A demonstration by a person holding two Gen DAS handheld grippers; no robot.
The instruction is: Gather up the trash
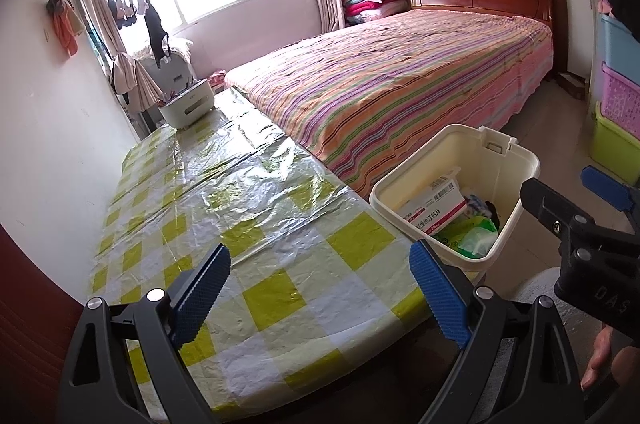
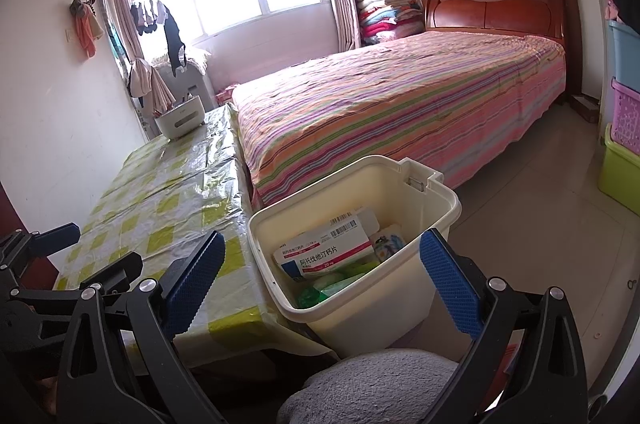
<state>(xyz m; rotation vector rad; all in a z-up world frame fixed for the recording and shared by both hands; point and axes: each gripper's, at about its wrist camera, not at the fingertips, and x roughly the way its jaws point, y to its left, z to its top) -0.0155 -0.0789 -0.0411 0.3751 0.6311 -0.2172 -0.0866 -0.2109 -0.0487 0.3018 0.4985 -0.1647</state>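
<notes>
A cream plastic bin [image 1: 486, 160] [image 2: 362, 190] stands off the table's right edge, beside the bed. Inside it lie a white and red medicine box [image 1: 434, 202] [image 2: 328, 248], a green wrapper [image 1: 468, 234] [image 2: 332, 284] and other small scraps. My left gripper [image 1: 320, 264] [image 2: 88, 252] hovers open over the near end of the yellow-checked tablecloth [image 1: 264, 300] [image 2: 160, 208], nothing between its blue pads. My right gripper [image 2: 324, 248] [image 1: 572, 196] is open too, pointing at the bin from just in front of it, with its fingers apart from the rim.
A bed with a striped sheet [image 1: 400, 84] runs along the table's right side. A white container [image 1: 186, 106] sits at the table's far end. Stacked plastic boxes [image 2: 624, 128] line the right wall. A grey fuzzy cushion [image 2: 372, 384] lies below the bin.
</notes>
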